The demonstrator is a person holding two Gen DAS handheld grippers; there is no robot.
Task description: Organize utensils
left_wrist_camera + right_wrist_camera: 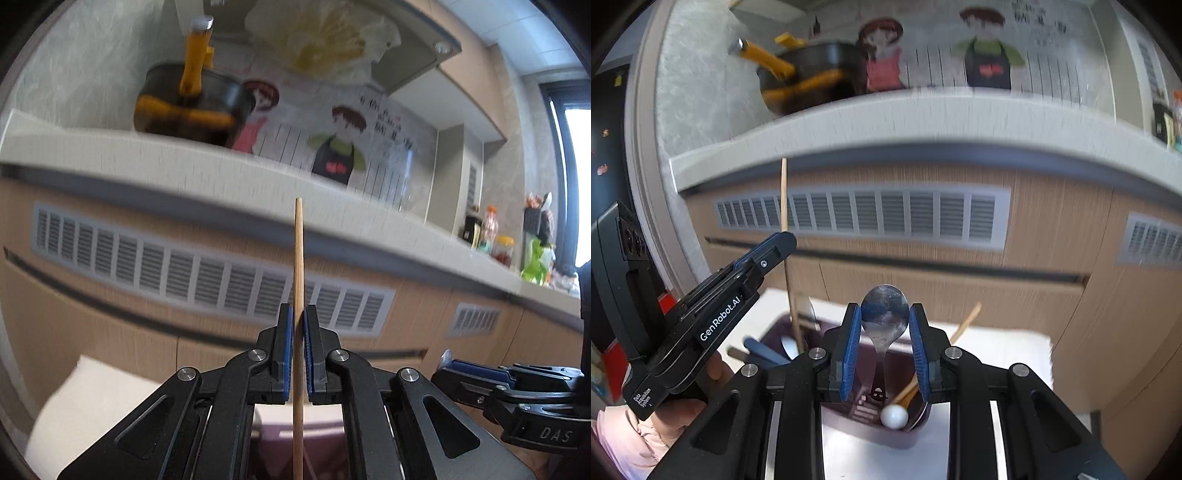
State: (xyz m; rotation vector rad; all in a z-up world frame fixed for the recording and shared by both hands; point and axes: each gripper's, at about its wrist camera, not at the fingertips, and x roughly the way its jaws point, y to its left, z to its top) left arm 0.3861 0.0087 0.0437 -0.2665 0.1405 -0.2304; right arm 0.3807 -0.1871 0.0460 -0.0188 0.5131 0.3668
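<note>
Left wrist cam sits low, looks forward and up at the cabinet front [221, 266] under the counter edge [184, 166]; right wrist cam close beside, aimed lower, facing same cabinet; shared: vent grille [864, 216], wall poster [982, 48], dark pot [192, 103].

Blurred pot [192, 107] contents perhaps utensils; unclear.

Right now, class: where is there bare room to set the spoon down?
Free: white cloth right of the maroon tray. Crowded: the tray, holding a wooden utensil and white ball; its left, where the left gripper holds a chopstick.
</note>
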